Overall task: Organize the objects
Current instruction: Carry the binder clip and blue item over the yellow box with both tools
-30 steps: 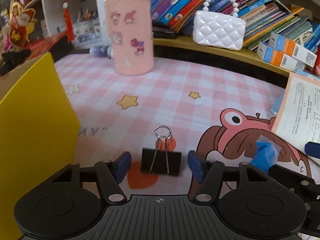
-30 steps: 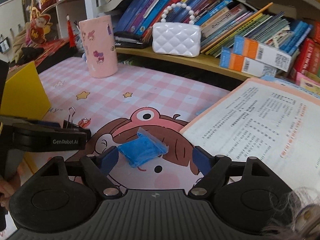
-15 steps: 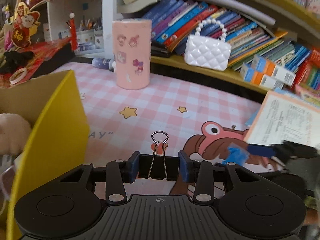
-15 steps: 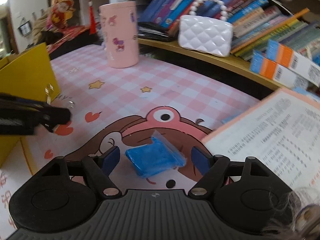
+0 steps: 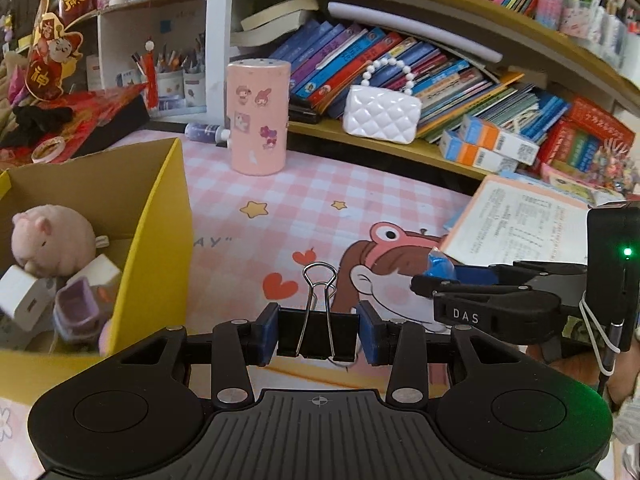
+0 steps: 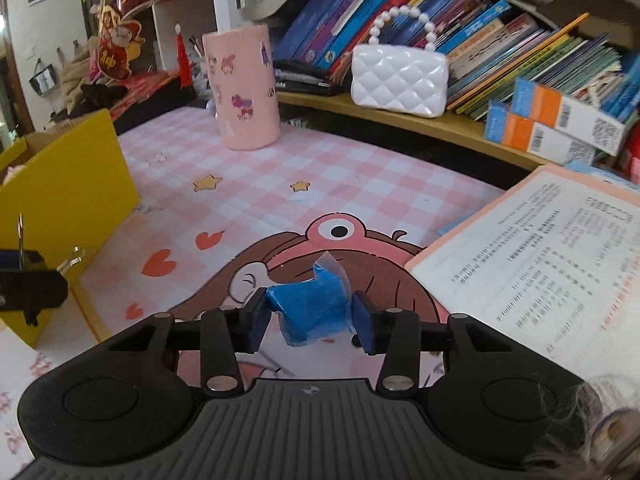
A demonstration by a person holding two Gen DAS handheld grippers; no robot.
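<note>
The left gripper point(image 5: 318, 332) now lifts the black clip point(image 5: 318, 338); the right gripper point(image 6: 308, 318) is closing, seemingly squeezing the blue packet point(image 6: 310, 306).

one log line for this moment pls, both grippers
left gripper: shut on binder clip | right gripper: closing on blue packet | yellow box: nearby

Looking down and forward from each gripper, close above the pink checked mat point(image 5: 320, 184). Both showing the pink cup point(image 5: 258, 118), white purse point(image 6: 399, 76) and yellow box point(image 5: 160, 240) (left view nearer the box).
</note>
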